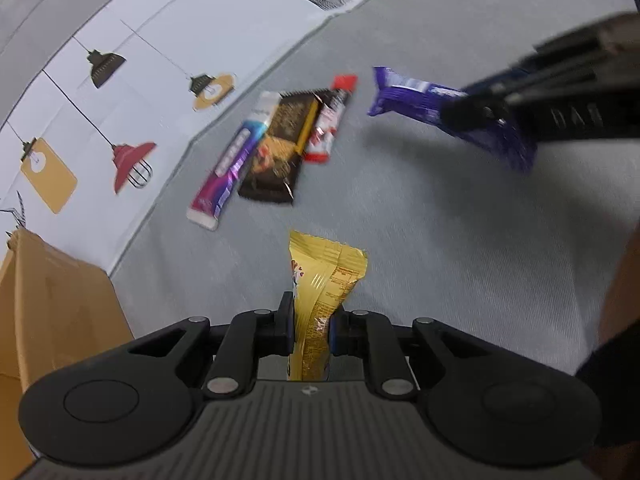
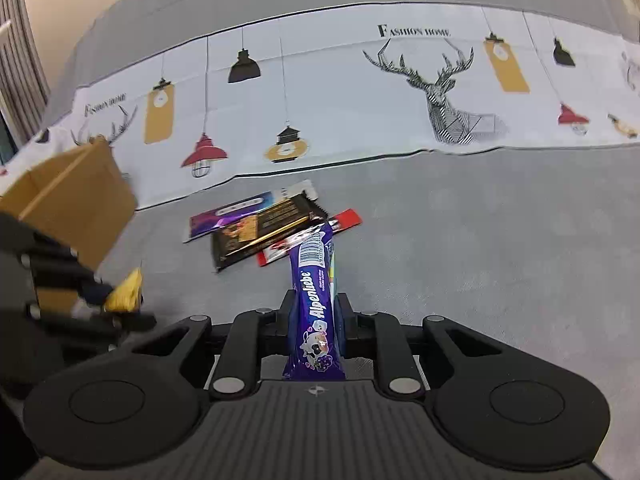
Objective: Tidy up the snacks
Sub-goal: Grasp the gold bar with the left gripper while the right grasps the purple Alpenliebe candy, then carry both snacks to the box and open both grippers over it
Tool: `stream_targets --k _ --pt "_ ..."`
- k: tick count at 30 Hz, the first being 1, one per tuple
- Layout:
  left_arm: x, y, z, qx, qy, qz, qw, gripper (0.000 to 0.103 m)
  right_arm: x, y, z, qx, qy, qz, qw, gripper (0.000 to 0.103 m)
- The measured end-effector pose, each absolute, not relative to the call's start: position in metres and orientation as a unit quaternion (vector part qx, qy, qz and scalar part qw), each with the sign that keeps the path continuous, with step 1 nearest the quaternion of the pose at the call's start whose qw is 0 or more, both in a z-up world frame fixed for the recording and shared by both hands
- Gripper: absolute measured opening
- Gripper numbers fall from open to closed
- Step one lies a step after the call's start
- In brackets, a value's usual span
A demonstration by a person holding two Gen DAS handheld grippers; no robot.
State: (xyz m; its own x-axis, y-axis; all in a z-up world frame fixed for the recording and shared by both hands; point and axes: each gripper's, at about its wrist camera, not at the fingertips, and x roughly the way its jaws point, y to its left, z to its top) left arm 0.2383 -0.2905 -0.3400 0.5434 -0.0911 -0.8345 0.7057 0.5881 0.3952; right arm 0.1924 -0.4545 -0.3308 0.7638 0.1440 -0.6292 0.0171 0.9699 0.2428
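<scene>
Yellow packet (clamped), left tongs

Yellow snack packet, purple Alpenliebe stick, dark brown chocolate bar; grey cloth with white deer-and-lamp printed band at twelve o'clock.

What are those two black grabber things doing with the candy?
They are sorting snacks. The left gripper pinches a yellow snack packet, and the right gripper pinches a purple Alpenliebe candy wrapper. Three more bars lie on the grey cloth, beside a brown cardboard box.
</scene>
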Motion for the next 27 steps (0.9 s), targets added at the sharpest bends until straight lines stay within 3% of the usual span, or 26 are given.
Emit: stream_targets --k 7,10,12,13,14,16,23,27 --pt "0.24 -0.302 -0.36 0.394 0.393 -0.229 0.798 0.017 0.204 -0.434 -0.352 0.099 0.388 0.05 0.915 0.02" --pt "0.247 -0.312 -0.361 0.409 0.383 -0.229 0.796 0.017 0.21 -0.431 -0.359 0.091 0.4 0.043 0.911 0.03" --pt "0.251 -0.316 -0.362 0.415 0.378 -0.229 0.796 0.016 0.211 -0.429 -0.361 0.083 0.397 0.049 0.913 0.032" --pt "0.253 -0.317 -0.361 0.409 0.382 -0.229 0.796 0.015 0.211 -0.429 -0.362 0.08 0.396 0.051 0.913 0.032" --pt "0.255 -0.316 -0.359 0.396 0.389 -0.229 0.8 0.013 0.21 -0.431 -0.362 0.084 0.396 0.052 0.913 0.02" --pt "0.258 -0.31 -0.35 0.352 0.41 -0.237 0.808 0.013 0.208 -0.439 -0.36 0.109 0.395 0.06 0.91 0.017" --pt "0.247 -0.279 -0.303 0.247 0.42 -0.232 0.842 0.013 0.192 -0.465 -0.341 0.217 0.359 0.038 0.907 0.017" --pt "0.244 -0.257 -0.274 0.222 0.421 -0.189 0.859 0.013 0.191 -0.456 -0.324 0.224 0.344 0.039 0.911 0.017"
